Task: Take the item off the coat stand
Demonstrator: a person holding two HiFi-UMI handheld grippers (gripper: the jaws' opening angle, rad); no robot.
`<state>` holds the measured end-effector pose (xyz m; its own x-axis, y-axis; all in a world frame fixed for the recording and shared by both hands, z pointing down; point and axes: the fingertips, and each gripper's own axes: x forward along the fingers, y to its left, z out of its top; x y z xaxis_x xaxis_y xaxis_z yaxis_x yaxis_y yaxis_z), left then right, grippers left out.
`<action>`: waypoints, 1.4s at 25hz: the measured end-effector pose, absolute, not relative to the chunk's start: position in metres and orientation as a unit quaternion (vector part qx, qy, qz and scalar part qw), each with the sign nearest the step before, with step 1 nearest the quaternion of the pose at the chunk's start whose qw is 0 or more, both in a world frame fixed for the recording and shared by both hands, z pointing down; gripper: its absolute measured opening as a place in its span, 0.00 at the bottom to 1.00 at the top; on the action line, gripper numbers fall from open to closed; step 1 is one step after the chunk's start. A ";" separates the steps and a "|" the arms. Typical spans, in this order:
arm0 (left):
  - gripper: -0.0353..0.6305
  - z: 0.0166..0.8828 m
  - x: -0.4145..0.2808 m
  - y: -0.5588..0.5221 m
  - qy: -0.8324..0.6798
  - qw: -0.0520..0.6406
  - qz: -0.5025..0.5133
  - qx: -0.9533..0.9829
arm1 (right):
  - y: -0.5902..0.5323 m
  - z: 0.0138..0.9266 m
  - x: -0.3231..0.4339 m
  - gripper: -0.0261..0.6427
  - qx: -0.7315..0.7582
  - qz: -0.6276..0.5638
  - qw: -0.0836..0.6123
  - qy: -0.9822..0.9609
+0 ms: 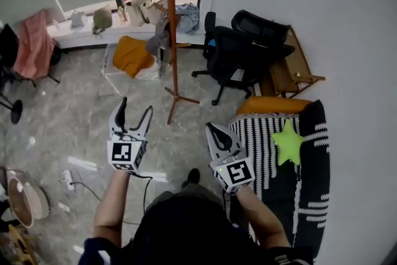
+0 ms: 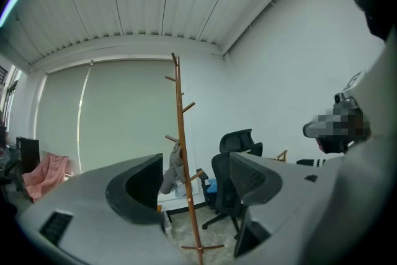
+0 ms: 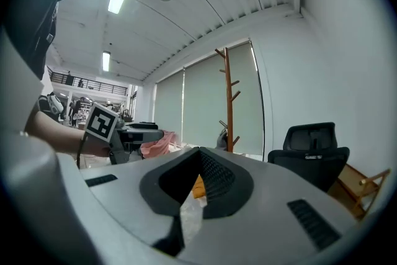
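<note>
A tall wooden coat stand rises from the tiled floor ahead of me. A grey item hangs from one of its lower pegs, on the left side. My left gripper is held well short of the stand, open, nothing between its fingers. In the left gripper view the coat stand and the grey item show between the spread jaws of the left gripper. My right gripper is shut and empty, lower and to the right. The right gripper points towards the coat stand.
A black office chair stands right of the stand. A striped sofa with a green star cushion is at my right. An orange cloth lies on a seat left of the stand, a pink cloth farther left. Bags line the windowsill.
</note>
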<state>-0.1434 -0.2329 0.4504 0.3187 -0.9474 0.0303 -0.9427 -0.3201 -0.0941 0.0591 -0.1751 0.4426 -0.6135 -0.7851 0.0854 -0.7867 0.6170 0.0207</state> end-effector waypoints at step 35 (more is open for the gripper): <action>0.55 0.509 -0.141 -0.651 0.430 -0.016 -0.087 -0.898 | -0.505 0.476 0.030 0.07 0.407 0.049 0.086 -0.908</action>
<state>-0.1407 -0.6506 0.5092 0.6150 -0.7702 0.1692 -0.7756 -0.6295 -0.0463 0.0300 -0.5048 0.4755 -0.6534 -0.7309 0.1972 -0.7480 0.6635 -0.0193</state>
